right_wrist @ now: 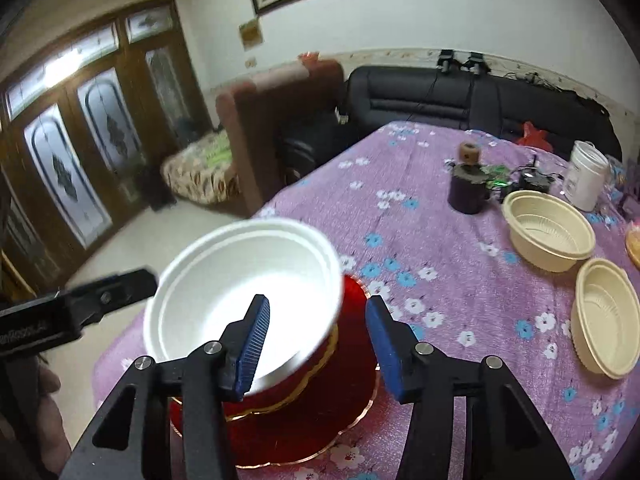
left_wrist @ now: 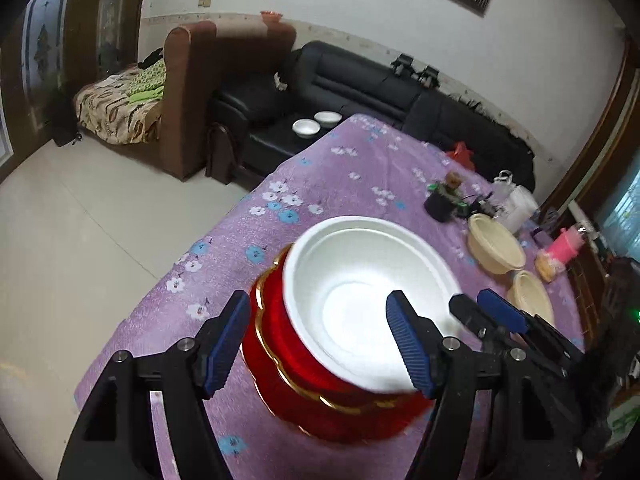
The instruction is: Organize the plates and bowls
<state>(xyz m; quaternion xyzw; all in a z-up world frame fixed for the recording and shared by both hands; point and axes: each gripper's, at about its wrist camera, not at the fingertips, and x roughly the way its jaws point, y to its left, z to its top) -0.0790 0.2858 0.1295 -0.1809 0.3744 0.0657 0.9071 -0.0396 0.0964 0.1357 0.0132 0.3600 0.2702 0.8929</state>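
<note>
A white foam bowl (left_wrist: 360, 292) (right_wrist: 224, 280) rests tilted inside a red gold-rimmed bowl (left_wrist: 276, 344) (right_wrist: 296, 380), which stands on a red plate (right_wrist: 344, 428) near the table's front edge. My left gripper (left_wrist: 318, 308) is open, one finger left of the red bowl and the other over the white bowl's inside; neither pad presses. My right gripper (right_wrist: 318, 306) is also open, straddling the white bowl's right rim with a gap on each side. Each gripper shows in the other's view: the right gripper (left_wrist: 488, 308) and one finger of the left gripper (right_wrist: 132, 280).
Two cream plastic bowls (right_wrist: 548, 236) (right_wrist: 604, 316) sit on the purple floral tablecloth (right_wrist: 440, 208) at the right. Behind them are a dark cup (right_wrist: 466, 192), a white jar (right_wrist: 586, 176) and small clutter. Two white bowls (left_wrist: 316, 123) lie on the black sofa (left_wrist: 360, 80).
</note>
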